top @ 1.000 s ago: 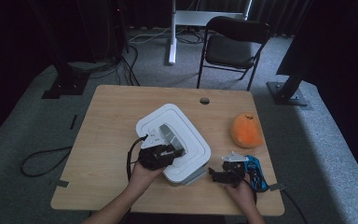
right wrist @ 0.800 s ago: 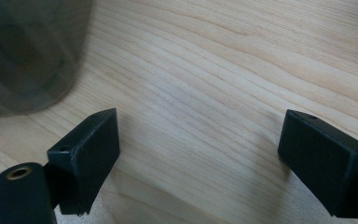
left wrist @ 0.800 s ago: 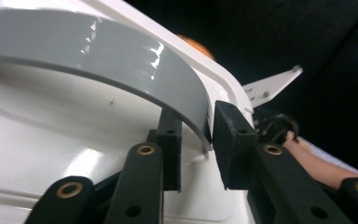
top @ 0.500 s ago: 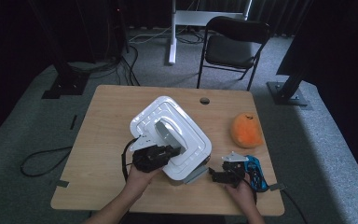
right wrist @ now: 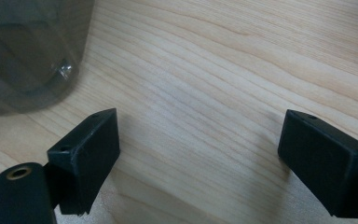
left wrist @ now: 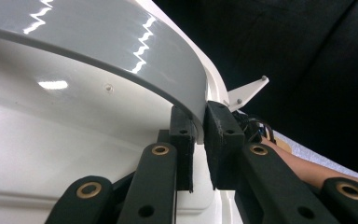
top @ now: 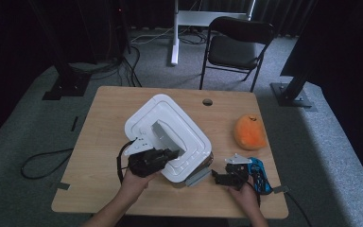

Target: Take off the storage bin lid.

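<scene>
A white rounded-square lid [top: 170, 130] with a grey handle stands tilted up over a grey-clear box [top: 197, 177] in the middle of the wooden table [top: 104, 113]. My left gripper [top: 172, 155] grips the lid's near rim. Its jaws have just been closing, and in the left gripper view the two pads [left wrist: 182, 133] pinch the thin white rim of the lid [left wrist: 98, 60] in my left gripper [left wrist: 199, 116]. My right gripper [top: 216, 176] rests low on the table beside the box's near right corner. It stands open [right wrist: 200, 140] over bare wood, with the box's clear wall [right wrist: 23, 56] at its left.
An orange soft object [top: 249, 131] lies at the table's right side. A blue item [top: 261, 172] sits by the right hand. A round cable hole [top: 207, 101] marks the table's far edge. Behind the table stand a black chair [top: 236, 42] and stand bases.
The lid lay flat on the box a second ago. Its near edge has come up in my left gripper, which shifted left and upward. The right gripper has kept still.
</scene>
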